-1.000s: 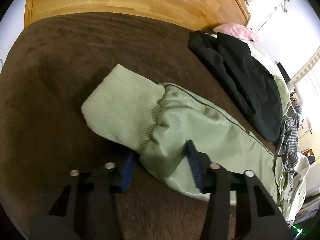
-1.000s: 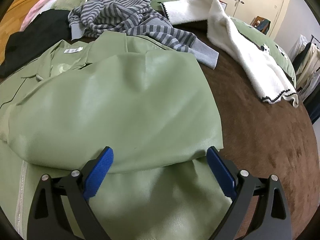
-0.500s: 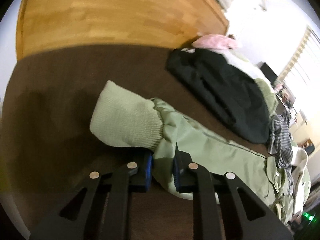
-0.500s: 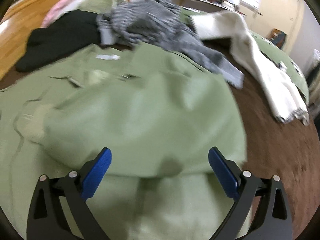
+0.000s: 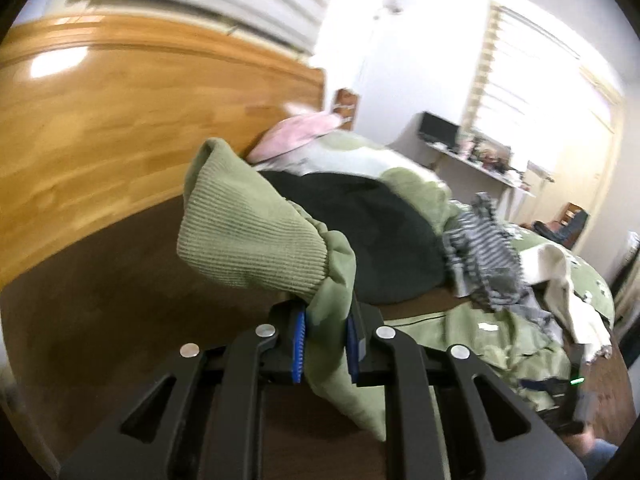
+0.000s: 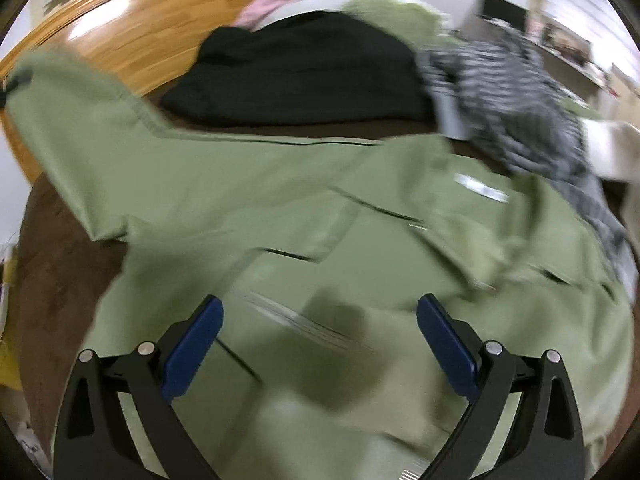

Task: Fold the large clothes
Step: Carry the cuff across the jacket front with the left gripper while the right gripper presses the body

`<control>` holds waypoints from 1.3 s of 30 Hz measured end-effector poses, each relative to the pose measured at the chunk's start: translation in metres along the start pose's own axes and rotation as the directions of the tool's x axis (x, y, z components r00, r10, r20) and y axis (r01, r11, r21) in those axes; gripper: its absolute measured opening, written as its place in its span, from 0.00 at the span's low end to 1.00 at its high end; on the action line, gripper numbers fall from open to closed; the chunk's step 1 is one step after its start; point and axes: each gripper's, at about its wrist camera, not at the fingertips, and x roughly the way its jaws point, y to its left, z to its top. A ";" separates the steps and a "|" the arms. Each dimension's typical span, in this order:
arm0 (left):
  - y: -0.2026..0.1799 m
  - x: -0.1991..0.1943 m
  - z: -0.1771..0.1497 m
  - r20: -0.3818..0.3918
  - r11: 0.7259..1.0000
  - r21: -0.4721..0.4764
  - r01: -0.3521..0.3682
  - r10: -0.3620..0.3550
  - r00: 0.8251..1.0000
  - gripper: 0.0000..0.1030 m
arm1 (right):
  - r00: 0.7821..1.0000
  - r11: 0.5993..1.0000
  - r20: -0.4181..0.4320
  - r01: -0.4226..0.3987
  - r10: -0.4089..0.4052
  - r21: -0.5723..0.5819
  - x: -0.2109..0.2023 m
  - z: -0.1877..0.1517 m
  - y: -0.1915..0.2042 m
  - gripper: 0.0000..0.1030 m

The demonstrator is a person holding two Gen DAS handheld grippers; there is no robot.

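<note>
A light green jacket lies spread on the brown bedspread. Its sleeve with the ribbed cuff is lifted off the bed, and my left gripper is shut on the sleeve just below the cuff. In the right wrist view that raised sleeve stretches up to the left edge. My right gripper hovers open over the jacket's front, near the zipper, with nothing between its fingers. The picture there is blurred by motion.
Beyond the jacket lie a black garment, a grey striped top and a white fleece garment. A pink item rests by the wooden headboard. A shelf and window stand at the far wall.
My left gripper closed on the sleeve below the cuff and lifted it off the bedspread. My right gripper swung left across the jacket, staying open.
</note>
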 end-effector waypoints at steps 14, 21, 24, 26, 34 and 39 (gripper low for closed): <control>-0.068 -0.016 0.037 0.053 0.984 0.087 0.157 -0.162 0.985 0.17 | 0.995 0.996 -0.098 -0.037 0.029 -0.082 0.095 0.025 0.045 0.92; -0.100 -0.011 0.040 0.033 0.969 0.168 0.183 -0.191 0.981 0.17 | 0.995 0.996 -0.096 -0.030 0.021 -0.086 0.096 0.025 0.046 0.93; -0.110 -0.010 0.042 0.030 0.963 0.174 0.204 -0.212 0.977 0.17 | 0.997 0.996 -0.079 -0.023 0.016 -0.091 0.090 0.024 0.049 0.93; -0.116 -0.010 0.043 0.029 0.959 0.185 0.214 -0.223 0.974 0.17 | 0.998 0.995 -0.055 -0.010 0.004 -0.102 0.083 0.022 0.050 0.92; -0.160 -0.013 0.040 0.003 0.929 0.271 0.254 -0.265 0.964 0.17 | 0.996 0.999 0.094 -0.004 0.007 -0.037 0.011 0.021 0.019 0.93; -0.200 -0.011 0.029 -0.019 0.904 0.305 0.299 -0.308 0.951 0.17 | 0.987 0.998 0.147 0.062 -0.060 -0.008 -0.050 0.003 -0.030 0.94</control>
